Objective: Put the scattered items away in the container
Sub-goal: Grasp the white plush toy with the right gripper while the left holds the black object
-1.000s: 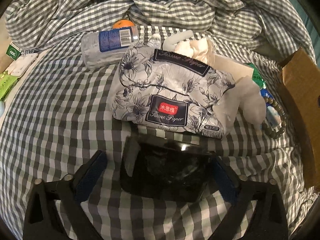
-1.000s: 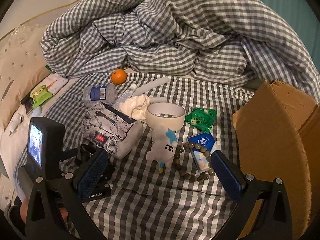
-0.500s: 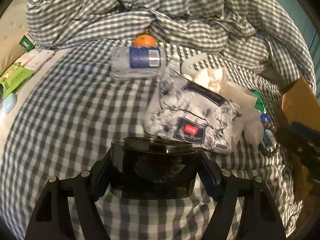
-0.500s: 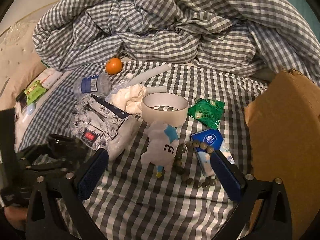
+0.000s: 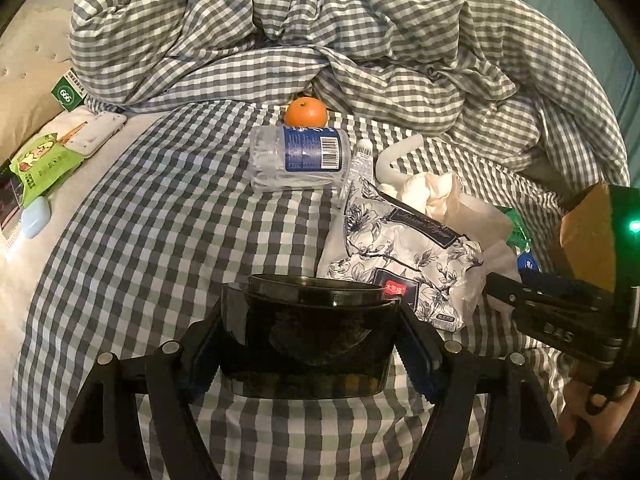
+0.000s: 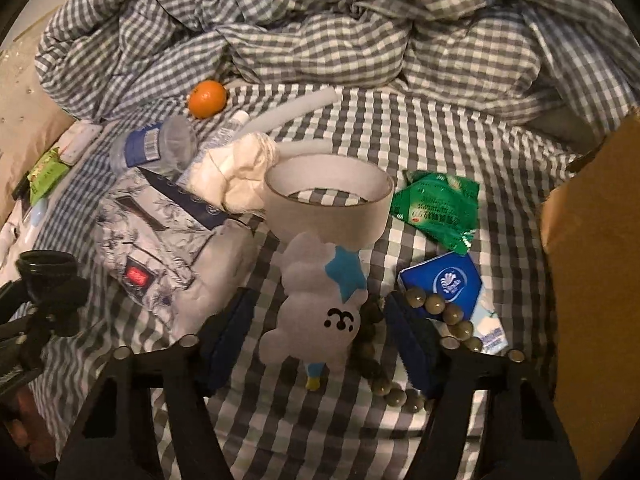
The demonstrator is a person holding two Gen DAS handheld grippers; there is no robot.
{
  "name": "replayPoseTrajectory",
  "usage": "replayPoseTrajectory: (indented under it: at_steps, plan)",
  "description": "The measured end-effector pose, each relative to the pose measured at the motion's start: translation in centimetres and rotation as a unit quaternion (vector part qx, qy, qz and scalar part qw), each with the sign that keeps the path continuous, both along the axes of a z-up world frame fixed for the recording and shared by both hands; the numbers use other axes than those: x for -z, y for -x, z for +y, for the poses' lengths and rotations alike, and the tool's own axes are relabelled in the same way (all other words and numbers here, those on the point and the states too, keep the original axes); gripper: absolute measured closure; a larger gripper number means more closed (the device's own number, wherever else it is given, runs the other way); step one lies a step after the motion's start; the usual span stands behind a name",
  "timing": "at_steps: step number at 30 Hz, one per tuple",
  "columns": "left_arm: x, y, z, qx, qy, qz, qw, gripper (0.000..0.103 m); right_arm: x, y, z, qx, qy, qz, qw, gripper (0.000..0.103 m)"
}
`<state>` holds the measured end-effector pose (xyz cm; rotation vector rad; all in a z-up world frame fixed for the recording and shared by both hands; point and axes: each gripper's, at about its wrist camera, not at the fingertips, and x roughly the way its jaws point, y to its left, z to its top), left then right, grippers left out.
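My left gripper [image 5: 312, 344] is shut on a black jar [image 5: 312, 320], both blue pads pressed on its sides, and holds it above the checked bedsheet. The jar [image 6: 46, 264] also shows at the left edge of the right wrist view. My right gripper [image 6: 318, 340] hangs low over a grey plush toy [image 6: 316, 308]. Its jaws are closing with the toy and part of a bead bracelet [image 6: 444, 312] between them, and the pads are not touching the toy. The cardboard box [image 6: 592, 280] stands at the right.
On the sheet lie a floral tissue pack [image 6: 168, 240], a tape roll [image 6: 328, 204], a green packet [image 6: 436, 208], a blue tissue packet [image 6: 444, 284], a water bottle [image 5: 296, 158], an orange [image 5: 306, 112] and crumpled paper [image 6: 236, 172]. A bunched duvet [image 5: 320, 40] fills the back.
The left gripper closed on the black jar and lifted it off the sheet. The right gripper came down over the plush toy and its jaws narrowed.
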<state>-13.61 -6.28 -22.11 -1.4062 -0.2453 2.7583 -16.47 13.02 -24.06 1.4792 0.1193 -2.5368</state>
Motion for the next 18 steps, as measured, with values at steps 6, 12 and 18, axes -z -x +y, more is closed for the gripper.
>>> replayPoseTrajectory:
  at_steps: [6,12,18]
  plan:
    - [0.0,-0.1,-0.4,-0.005,0.001,-0.002,1.0000,0.025,0.9,0.7,-0.6,-0.006,-0.015,-0.010,1.000,0.052]
    - [-0.4,-0.4,-0.2,-0.004,0.002,0.001,1.0000,0.025,1.7,0.4,-0.8,-0.014,-0.010,-0.014,1.000,0.059]
    - [-1.5,-0.7,0.2,-0.004,0.007,0.008,0.9999,0.025,0.1,-0.6,-0.3,-0.012,0.005,0.005,1.000,0.060]
